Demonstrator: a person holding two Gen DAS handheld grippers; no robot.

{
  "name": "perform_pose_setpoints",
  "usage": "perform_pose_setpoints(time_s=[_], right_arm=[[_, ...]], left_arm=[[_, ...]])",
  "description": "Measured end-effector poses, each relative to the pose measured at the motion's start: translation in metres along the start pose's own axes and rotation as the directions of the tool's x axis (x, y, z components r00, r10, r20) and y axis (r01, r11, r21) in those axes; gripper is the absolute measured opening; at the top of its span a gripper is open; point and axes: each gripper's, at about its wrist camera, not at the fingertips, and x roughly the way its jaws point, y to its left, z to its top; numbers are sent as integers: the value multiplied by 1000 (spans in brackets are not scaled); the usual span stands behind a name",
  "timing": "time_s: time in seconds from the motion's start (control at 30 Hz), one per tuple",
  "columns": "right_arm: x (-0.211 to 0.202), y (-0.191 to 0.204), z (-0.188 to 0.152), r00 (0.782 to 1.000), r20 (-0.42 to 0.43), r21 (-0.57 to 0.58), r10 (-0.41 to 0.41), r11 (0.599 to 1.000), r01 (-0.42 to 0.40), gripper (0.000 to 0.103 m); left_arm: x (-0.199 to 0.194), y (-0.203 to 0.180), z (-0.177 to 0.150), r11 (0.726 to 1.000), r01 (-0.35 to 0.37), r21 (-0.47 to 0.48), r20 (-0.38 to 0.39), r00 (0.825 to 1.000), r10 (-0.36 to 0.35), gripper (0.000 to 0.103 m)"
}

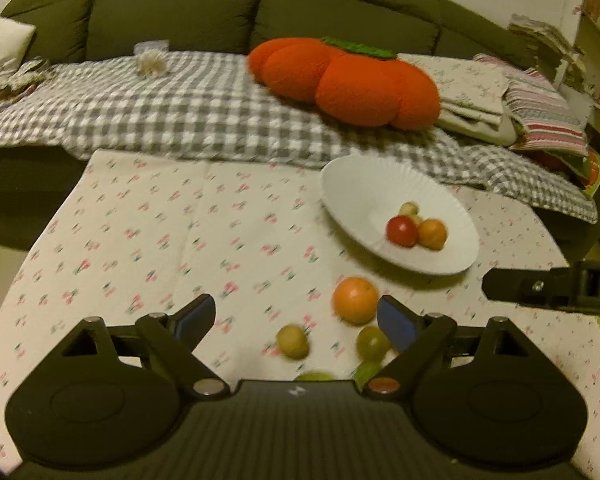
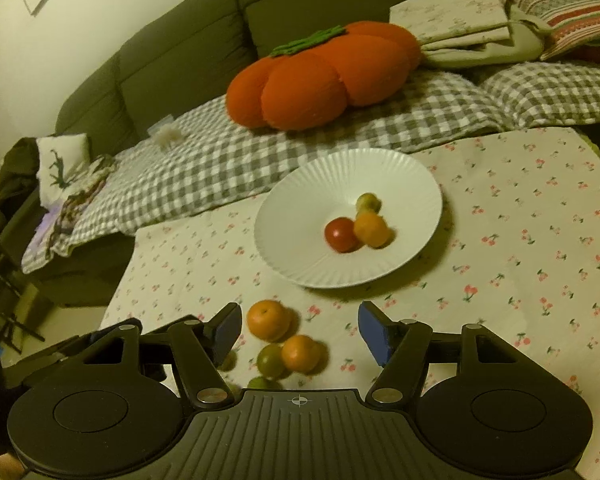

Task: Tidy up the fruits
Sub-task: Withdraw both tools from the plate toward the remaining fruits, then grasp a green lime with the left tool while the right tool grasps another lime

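Nearest, both tools stand with their jaws apart and nothing between the pads: the left tool (image 1: 296, 320) gapes wide, the right tool (image 2: 300, 330) about half as far, and neither grips any fruit.

Just beyond the fingers, a loose cluster of fruit waits on the cherry-print cloth of the surface (image 2: 520, 216). From the right wrist view I count a larger orange (image 2: 269, 319), a smaller orange fruit (image 2: 301, 353) touching a green one (image 2: 271, 360), and another green piece (image 2: 262, 383) half hidden by the tool body. The left wrist view shows a yellowish fruit (image 1: 293, 341) lying a little apart from these. So at least five pieces, by my reckoning, are left to move.

Farther on, the white ribbed plate (image 2: 300, 200) holds three already: a red fruit (image 2: 342, 234), an orange one (image 2: 372, 230) touching it, and a small yellow-green one (image 2: 368, 202) behind them.

Judging by that, the job is under way but less than half done; most of the plate is bare, so room remains.

Beyond the surface, a pumpkin-shaped cushion (image 2: 320, 80) sits on the checked blanket (image 2: 220, 160) over the sofa (image 2: 188, 52).
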Motion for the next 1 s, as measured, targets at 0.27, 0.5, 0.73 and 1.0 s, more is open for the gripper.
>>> perform_pose_setpoints(time_s=[0.27,0.5,0.73,1.0], right_arm=[[13,4,-7,999,-53,6,7,1000,-7,65],[21,5,-14,996,-92,22,20,1000,-18,65],[32,9,-21,991,-130,13,16,1000,-14,65],[45,10,-29,986,-164,4,0,1000,0,65]], left_arm=[[0,23,-13,999,-22,-27,-38,999,21,87],[12,6,-30,998,18,52,-80,997,-13,80],[31,-10,-46,994,32,107,-125,992,-19,62],[44,-20,-52,984,25,174,-109,994,-6,26]])
